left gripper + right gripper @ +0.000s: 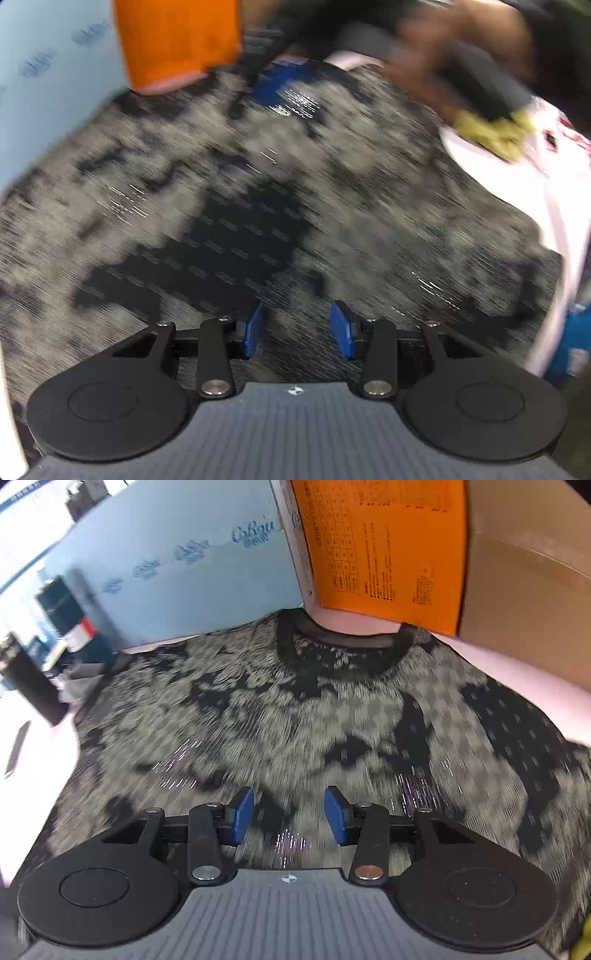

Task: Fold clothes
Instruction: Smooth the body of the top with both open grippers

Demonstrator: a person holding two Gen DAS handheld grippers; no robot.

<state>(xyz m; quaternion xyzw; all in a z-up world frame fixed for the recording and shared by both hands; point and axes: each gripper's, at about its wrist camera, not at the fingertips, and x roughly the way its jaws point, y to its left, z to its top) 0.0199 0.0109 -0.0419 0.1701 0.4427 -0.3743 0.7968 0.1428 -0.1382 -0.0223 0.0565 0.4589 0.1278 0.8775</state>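
Observation:
A black and grey patterned sweater [295,716] lies spread flat on the white table, its black round collar [343,646] at the far side. My right gripper [290,819] hovers over the sweater's near part, open, with nothing between its blue pads [242,816]. In the left wrist view the same sweater [258,184] fills the middle, blurred. My left gripper [297,328] stands open above it, and its pads [255,328] hold nothing. A person's hand [461,74] on a dark handle shows blurred at the top right.
An orange box [384,546] and a cardboard box [528,590] stand just behind the collar, next to a light blue board [166,572]. A white garment with red print [517,177] and a yellow-green cloth [495,133] lie to the sweater's right. A dark flat object [16,749] lies on the table [33,716].

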